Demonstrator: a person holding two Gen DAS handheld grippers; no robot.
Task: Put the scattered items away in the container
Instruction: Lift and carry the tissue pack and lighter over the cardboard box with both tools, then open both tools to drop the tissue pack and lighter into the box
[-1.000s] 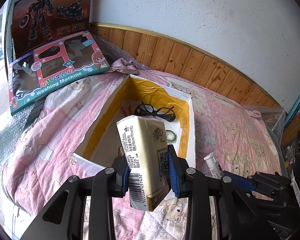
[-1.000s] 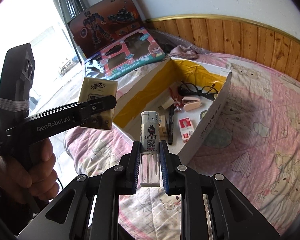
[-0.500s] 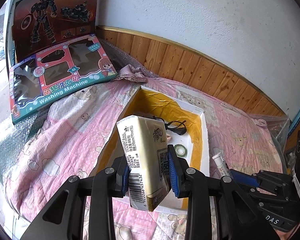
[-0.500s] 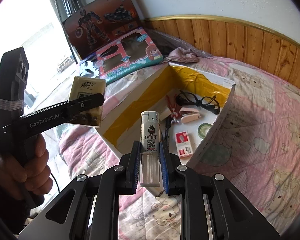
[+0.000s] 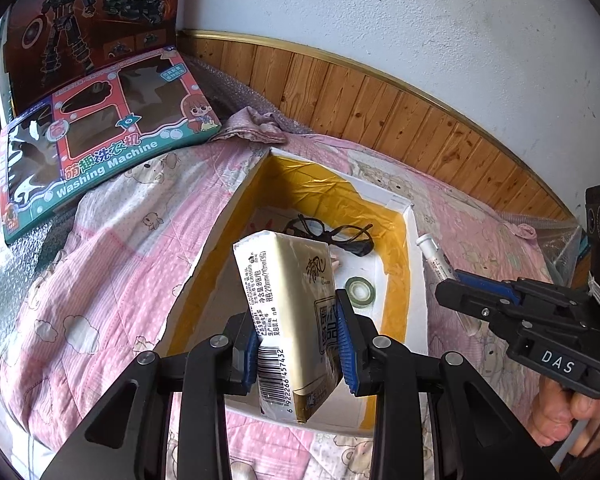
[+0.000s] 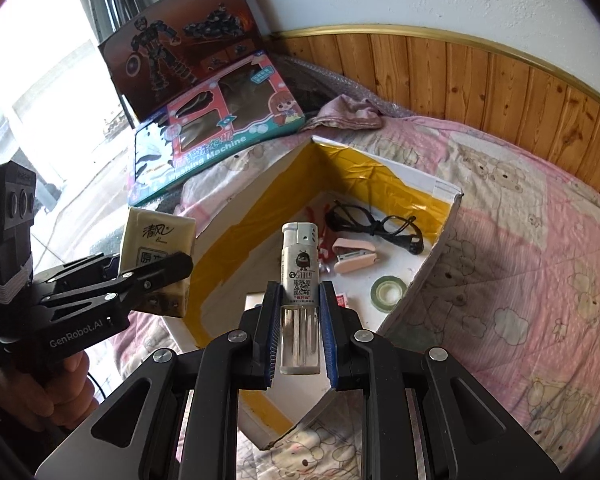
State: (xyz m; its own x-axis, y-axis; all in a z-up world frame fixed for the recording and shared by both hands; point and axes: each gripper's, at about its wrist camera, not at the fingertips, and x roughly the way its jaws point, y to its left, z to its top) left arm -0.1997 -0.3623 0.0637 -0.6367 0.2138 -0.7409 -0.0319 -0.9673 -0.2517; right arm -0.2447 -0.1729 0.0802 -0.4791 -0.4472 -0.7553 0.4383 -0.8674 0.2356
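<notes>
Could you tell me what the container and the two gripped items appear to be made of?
Container: probably white foam or card, with glossy, wrinkled yellow tape lining its walls. Tissue pack: soft printed plastic wrap, dented between the left gripper pads. Lighter: hard plastic, clear lower body, metal-looking top, in the right gripper.

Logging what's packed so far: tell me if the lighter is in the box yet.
Not yet. The lighter is clamped upright in the right gripper, held above the box near its front edge.
</notes>
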